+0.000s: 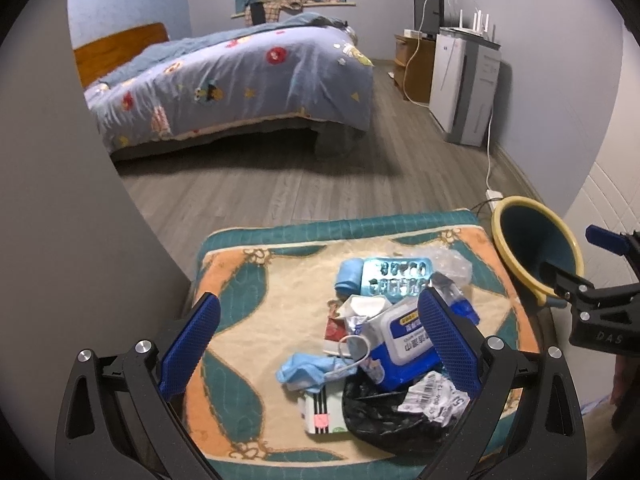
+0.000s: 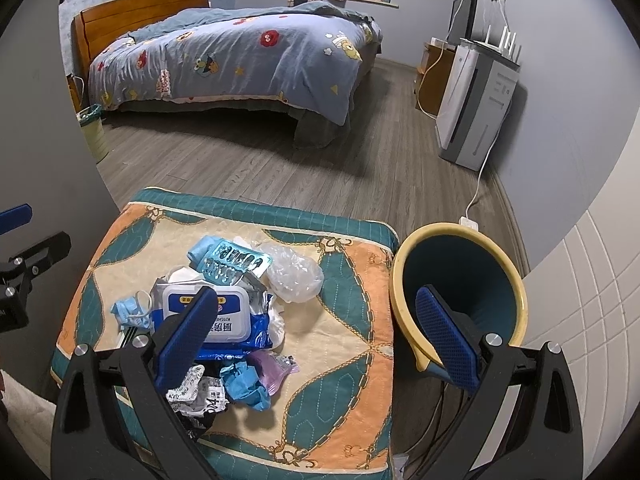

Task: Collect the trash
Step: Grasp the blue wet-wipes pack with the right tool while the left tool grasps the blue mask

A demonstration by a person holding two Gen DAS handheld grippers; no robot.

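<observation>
1. The left gripper (image 1: pixel 318 338) hung above the patterned cushion (image 1: pixel 240 304) with its blue fingers (image 1: pixel 190 346) spread wide and nothing between the pads.
2. Between those fingers lay the trash pile: a blue face mask (image 1: pixel 310 370), a small white box (image 1: pixel 322 416) and a black plastic bag (image 1: pixel 384 416), with a crumpled label (image 1: pixel 434 398) just inside the right-hand finger.
3. A wet-wipes pack (image 1: pixel 404 342) sat partly behind that right-hand finger; beyond the fingertips rested an empty blister pack (image 1: pixel 398 276).
4. The right gripper (image 2: pixel 316 330) was also wide open and held nothing.
5. Its left-hand finger (image 2: pixel 186 338) overlapped the wet-wipes pack (image 2: pixel 224 312) in the view; its right-hand finger (image 2: pixel 446 338) stood in front of the yellow-rimmed bin (image 2: pixel 404 280).
6. Between the fingers lay crumpled blue paper (image 2: pixel 246 384) and a purple wrapper (image 2: pixel 274 368), and farther ahead a clear plastic bag (image 2: pixel 294 274).
7. The bin stood on the floor just beside the cushion (image 2: pixel 344 360).
</observation>
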